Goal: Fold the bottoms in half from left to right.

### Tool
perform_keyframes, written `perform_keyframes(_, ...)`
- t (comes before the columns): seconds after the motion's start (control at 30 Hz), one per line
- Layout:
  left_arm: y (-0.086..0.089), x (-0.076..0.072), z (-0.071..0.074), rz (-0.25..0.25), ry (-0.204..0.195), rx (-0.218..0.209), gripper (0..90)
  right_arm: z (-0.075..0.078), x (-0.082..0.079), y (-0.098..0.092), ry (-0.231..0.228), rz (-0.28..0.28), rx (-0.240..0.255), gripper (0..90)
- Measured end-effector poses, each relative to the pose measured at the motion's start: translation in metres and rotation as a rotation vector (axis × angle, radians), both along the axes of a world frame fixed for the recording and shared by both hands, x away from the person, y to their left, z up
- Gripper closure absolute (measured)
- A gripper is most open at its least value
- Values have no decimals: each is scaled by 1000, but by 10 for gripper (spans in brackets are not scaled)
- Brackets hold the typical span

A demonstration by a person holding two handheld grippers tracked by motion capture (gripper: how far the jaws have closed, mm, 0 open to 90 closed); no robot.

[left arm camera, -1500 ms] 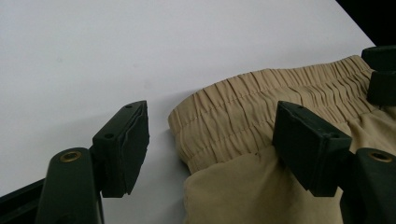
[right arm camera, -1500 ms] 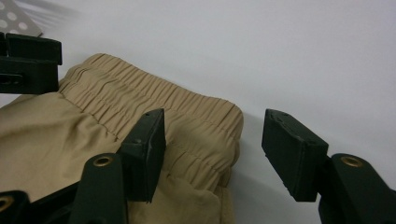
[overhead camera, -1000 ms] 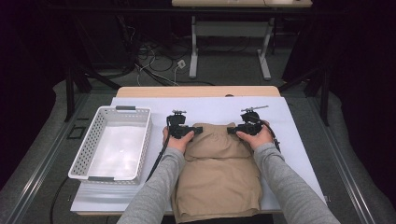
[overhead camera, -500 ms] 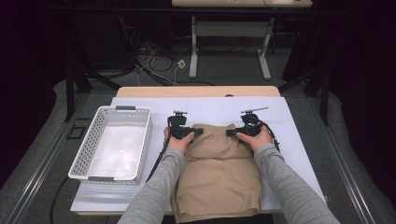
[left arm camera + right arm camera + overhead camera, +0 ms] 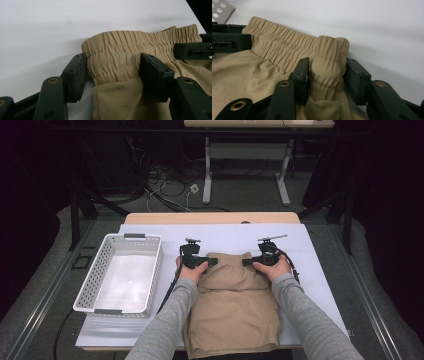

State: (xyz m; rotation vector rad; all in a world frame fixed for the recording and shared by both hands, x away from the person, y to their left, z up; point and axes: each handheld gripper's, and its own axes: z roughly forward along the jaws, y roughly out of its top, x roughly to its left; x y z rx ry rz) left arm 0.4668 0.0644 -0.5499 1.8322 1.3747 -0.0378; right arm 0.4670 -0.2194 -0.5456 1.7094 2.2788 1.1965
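Two grippers, left (image 5: 212, 262) and right (image 5: 247, 262), and we've just been closing both sets of jaws on the tan elastic-waisted trousers (image 5: 234, 312), pads pinching each waistband corner.

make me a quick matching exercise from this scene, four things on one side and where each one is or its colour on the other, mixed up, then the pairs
Things:
1. basket
2. folded garment
3. left gripper
4. right gripper

Descriptions:
A. tan, lying in the middle of the white sheet
B. at the right corner of the elastic waistband
C. white, perforated, at the left of the table
D. at the left corner of the elastic waistband

Pairs: 1-C, 2-A, 3-D, 4-B
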Motion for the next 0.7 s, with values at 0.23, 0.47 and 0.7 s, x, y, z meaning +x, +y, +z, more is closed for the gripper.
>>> perform_keyframes(0.23, 2, 2, -3, 6, 39, -32, 379, 0, 2, -3, 22, 8, 17, 620)
perform_keyframes(0.47, 0, 0, 1, -10, 18, -27, 482, 1, 0, -1, 2, 35, 29, 724)
perform_keyframes(0.7, -3, -4, 7, -44, -10, -20, 680, 3, -4, -1, -25, 35, 47, 738)
